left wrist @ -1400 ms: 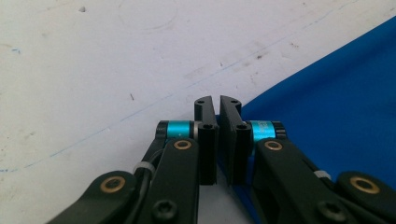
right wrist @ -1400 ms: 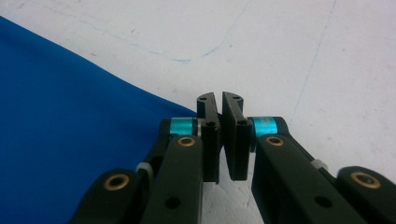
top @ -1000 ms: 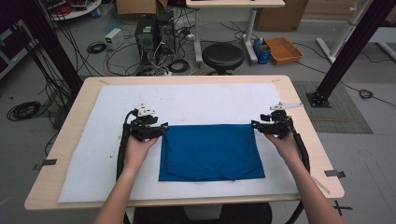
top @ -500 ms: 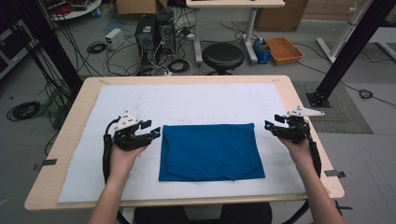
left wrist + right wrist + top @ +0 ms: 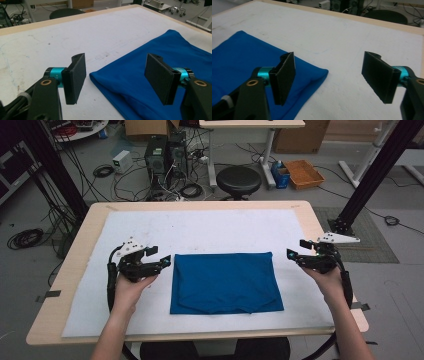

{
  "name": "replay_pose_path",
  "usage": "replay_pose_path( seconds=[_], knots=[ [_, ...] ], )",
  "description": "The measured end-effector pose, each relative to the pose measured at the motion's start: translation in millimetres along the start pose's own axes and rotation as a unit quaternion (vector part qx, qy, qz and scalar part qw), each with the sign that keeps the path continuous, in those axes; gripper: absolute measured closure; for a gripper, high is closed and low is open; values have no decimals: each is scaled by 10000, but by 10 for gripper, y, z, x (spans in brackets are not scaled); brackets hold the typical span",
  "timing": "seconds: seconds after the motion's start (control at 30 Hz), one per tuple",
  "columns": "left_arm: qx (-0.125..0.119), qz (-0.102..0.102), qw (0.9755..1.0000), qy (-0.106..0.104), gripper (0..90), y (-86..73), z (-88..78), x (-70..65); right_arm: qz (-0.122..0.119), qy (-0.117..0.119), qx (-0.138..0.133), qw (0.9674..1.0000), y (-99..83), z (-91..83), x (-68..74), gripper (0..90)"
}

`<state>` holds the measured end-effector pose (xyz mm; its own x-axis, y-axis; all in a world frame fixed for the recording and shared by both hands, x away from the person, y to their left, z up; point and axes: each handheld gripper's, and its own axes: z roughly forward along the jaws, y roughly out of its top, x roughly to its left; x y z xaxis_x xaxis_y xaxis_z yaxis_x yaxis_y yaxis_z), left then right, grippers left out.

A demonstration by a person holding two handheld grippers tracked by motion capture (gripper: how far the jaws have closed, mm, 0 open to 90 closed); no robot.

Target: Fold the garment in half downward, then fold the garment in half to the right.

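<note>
While both hands hover off to the sides, the blue cloth [image 5: 225, 282] lies folded flat in the middle of the white mat [image 5: 200, 230] that covers the table [image 5: 310, 210]. It forms a neat rectangle, a solid deep blue, with a slightly wavy near edge and soft, rounded folds at its corners. The left gripper [image 5: 159, 261] sits just beside the cloth's left edge, and its jaws, which have just been opening, stand wide with nothing between them. The right gripper [image 5: 296, 255] is near the right edge, its jaws likewise just opened wide and holding nothing.
</note>
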<state>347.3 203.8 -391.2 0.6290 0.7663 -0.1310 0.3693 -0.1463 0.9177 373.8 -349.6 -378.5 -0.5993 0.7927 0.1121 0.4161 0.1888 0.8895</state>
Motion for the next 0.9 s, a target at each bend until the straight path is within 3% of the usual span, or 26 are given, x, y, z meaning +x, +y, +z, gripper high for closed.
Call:
replay_pose_path(
  seconds=[0.3,0.67,0.9],
  knots=[
    [1,103,9999,32,328,44,-22,-35,-105,13,4,9999,22,4,83,247],
    [31,100,9999,8,296,40,-38,-50,-11,-111,-58,9999,24,0,42,254],
    [43,121,9997,-187,296,48,-20,-84,44,-82,-159,9998,38,-32,39,265]
  ],
)
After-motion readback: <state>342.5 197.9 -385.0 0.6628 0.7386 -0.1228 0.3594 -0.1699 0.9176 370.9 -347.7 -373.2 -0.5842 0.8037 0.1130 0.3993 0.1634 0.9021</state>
